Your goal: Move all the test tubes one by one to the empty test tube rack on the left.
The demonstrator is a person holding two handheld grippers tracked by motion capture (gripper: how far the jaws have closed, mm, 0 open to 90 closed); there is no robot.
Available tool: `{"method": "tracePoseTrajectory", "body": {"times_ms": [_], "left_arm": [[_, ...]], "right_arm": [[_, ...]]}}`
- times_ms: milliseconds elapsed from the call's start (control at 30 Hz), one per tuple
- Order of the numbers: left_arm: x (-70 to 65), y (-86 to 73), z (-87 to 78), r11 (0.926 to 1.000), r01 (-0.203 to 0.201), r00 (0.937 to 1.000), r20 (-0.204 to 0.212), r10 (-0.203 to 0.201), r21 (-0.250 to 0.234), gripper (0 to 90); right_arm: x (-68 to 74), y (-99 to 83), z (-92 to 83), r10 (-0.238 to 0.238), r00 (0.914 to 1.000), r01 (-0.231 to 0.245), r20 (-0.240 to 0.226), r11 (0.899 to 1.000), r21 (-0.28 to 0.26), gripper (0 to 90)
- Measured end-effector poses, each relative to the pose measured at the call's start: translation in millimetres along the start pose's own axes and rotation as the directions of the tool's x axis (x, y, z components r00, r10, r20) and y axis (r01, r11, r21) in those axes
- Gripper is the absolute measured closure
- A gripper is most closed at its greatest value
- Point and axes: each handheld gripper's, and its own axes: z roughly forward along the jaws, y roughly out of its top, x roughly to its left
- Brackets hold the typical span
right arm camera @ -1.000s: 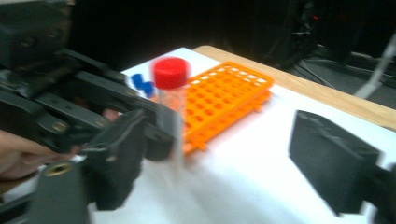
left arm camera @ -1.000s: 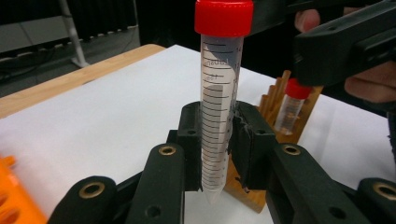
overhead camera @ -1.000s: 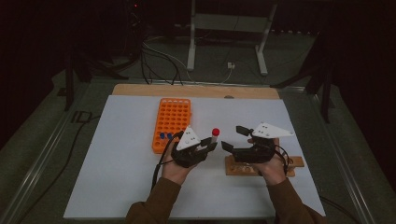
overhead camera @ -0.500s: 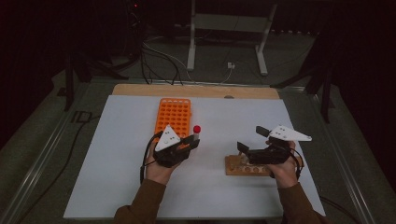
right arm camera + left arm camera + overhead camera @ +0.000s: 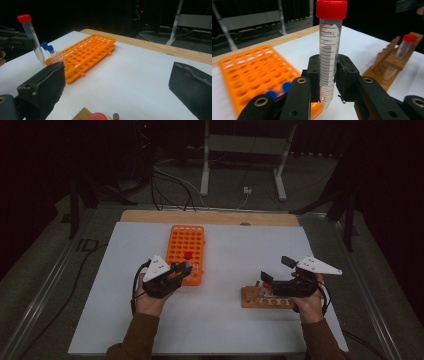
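red-capped tube (image 5: pixel 329 53) sits upright, clenched in the left gripper (image 5: pixel 181 269), now carried from the wooden block (image 5: pixel 265 297) to the orange rack (image 5: pixel 186 241); right gripper (image 5: pixel 272 276) has just spread wide, empty, so slotting in seems next.

Clear glossy plastic tube (image 5: pixel 327 62) with smooth red cap between matt black hand-held gripper (image 5: pixel 328 77) pads, glossy orange plastic rack (image 5: pixel 186 251) beside, raw wooden block (image 5: pixel 265 297), matt white counter (image 5: pixel 235 255)
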Motion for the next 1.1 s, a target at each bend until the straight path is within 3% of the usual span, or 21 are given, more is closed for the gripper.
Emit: {"method": "tracePoseTrajectory", "body": {"times_ms": [233, 500, 800, 1100], "left_arm": [[17.6, -8.2, -15.2, 0.9997, 0.025, 0.9974, -0.067, -0.026, -0.006, 74.7], [27.6, -10.2, -17.6, 0.9996, 0.025, 0.9907, -0.134, -0.026, -0.014, 74.8], [43.0, -13.8, -5.4, 0.9988, 0.049, 0.9778, -0.204, -0.048, -0.003, 74.7], [54.1, -21.6, 13.6, 0.9976, 0.064, 0.9719, -0.228, -0.057, 0.025, 74.8]], "right_arm": [[1.2, -0.7, 0.1, -0.004, 1.0000, 0.004, 0.001, 1.000, -0.001, 1.0], [2.2, -1.0, -0.4, -0.009, 1.0000, 0.009, 0.000, 1.000, -0.002, 1.0], [1.6, -1.1, -1.7, -0.008, 1.0000, 0.008, 0.000, 1.000, -0.004, 1.0], [1.6, -1.6, -1.5, -0.012, 0.9999, 0.012, -0.007, 1.000, -0.006, 1.0]]}}
